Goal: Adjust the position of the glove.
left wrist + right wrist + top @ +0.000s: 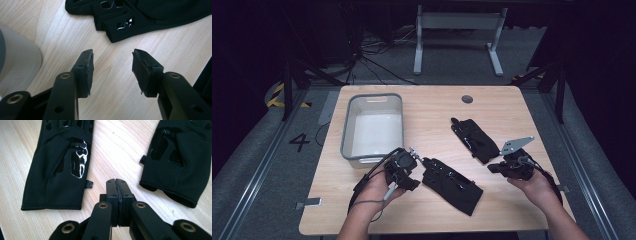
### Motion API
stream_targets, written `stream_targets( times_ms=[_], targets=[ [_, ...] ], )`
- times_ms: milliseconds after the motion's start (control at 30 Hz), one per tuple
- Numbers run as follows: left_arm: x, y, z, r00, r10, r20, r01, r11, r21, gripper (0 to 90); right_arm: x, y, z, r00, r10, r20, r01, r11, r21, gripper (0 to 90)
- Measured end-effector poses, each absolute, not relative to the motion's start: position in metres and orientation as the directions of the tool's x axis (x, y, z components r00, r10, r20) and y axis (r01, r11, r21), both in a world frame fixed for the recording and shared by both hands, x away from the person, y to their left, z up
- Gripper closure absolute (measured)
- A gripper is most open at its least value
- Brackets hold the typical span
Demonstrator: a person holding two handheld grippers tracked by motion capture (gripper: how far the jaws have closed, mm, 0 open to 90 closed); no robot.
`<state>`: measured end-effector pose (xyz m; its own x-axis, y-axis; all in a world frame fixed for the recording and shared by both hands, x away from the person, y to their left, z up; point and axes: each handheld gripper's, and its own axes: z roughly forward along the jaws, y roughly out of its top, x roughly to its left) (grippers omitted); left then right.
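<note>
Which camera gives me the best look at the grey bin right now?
The high view: the grey bin shows whole, open and empty, left of the gloves. The left gripper view catches just a pale corner of it at the left edge.

The table (492, 107) has a light wood top with rounded corners. A round grey cable port (467, 99) is set near its far edge. A grey bin (347, 131) with a white inside stands on the left half of the table, near the left edge. On the carpet beyond the table stand the white legs of a frame (457, 22). Black cables (372, 60) lie beside it. A floor mark "4" (299, 141) sits left of the table, beside yellow-black tape (276, 95).
</note>
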<state>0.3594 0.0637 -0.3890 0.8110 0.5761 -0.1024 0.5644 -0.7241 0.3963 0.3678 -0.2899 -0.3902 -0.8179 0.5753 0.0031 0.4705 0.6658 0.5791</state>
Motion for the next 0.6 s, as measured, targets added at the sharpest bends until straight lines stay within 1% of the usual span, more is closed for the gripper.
stream_targets(
  times_ms=[33,67,133,167,200,233,267,300,333,367,600],
  targets=[
    [0.360,0.063,-0.389,0.809,0.579,-0.099,0.566,-0.724,0.395,52.8,0.368,-0.289,-0.390,-0.820,0.572,0.004,0.468,0.667,0.580,89.4],
    [0.360,0.063,-0.390,0.809,0.580,-0.097,0.567,-0.725,0.390,56.0,0.367,-0.288,-0.390,-0.821,0.571,0.002,0.465,0.667,0.582,89.4],
    [0.360,0.063,-0.390,0.812,0.572,-0.117,0.566,-0.724,0.393,57.5,0.367,-0.287,-0.390,-0.823,0.569,0.003,0.463,0.667,0.583,89.4],
    [0.360,0.063,-0.388,0.813,0.570,-0.121,0.565,-0.720,0.404,60.2,0.366,-0.287,-0.390,-0.822,0.569,0.002,0.463,0.667,0.584,89.4],
    [0.360,0.063,-0.387,0.811,0.573,-0.119,0.565,-0.714,0.412,70.9,0.365,-0.286,-0.390,-0.827,0.562,0.001,0.456,0.670,0.586,89.4],
    [0.360,0.063,-0.386,0.814,0.570,-0.112,0.559,-0.715,0.420,70.9,0.365,-0.286,-0.390,-0.827,0.562,0.001,0.456,0.670,0.586,89.4],
    [0.360,0.063,-0.386,0.816,0.566,-0.117,0.556,-0.714,0.425,79.6,0.364,-0.285,-0.389,-0.830,0.557,0.003,0.452,0.670,0.589,89.4],
    [0.359,0.062,-0.386,0.821,0.559,-0.118,0.550,-0.717,0.428,79.6,0.364,-0.285,-0.389,-0.830,0.557,0.003,0.452,0.670,0.589,89.4],
    [0.359,0.060,-0.385,0.833,0.545,-0.099,0.530,-0.731,0.431,88.2,0.362,-0.284,-0.390,-0.832,0.555,0.007,0.453,0.671,0.587,89.4],
    [0.359,0.060,-0.385,0.833,0.545,-0.099,0.530,-0.731,0.431,89.5,0.362,-0.284,-0.390,-0.832,0.555,0.007,0.453,0.671,0.587,89.4],
    [0.360,0.046,-0.387,0.856,0.504,-0.110,0.498,-0.750,0.436,89.8,0.353,-0.277,-0.393,-0.853,0.521,0.024,0.437,0.689,0.578,89.4]
  ],
)
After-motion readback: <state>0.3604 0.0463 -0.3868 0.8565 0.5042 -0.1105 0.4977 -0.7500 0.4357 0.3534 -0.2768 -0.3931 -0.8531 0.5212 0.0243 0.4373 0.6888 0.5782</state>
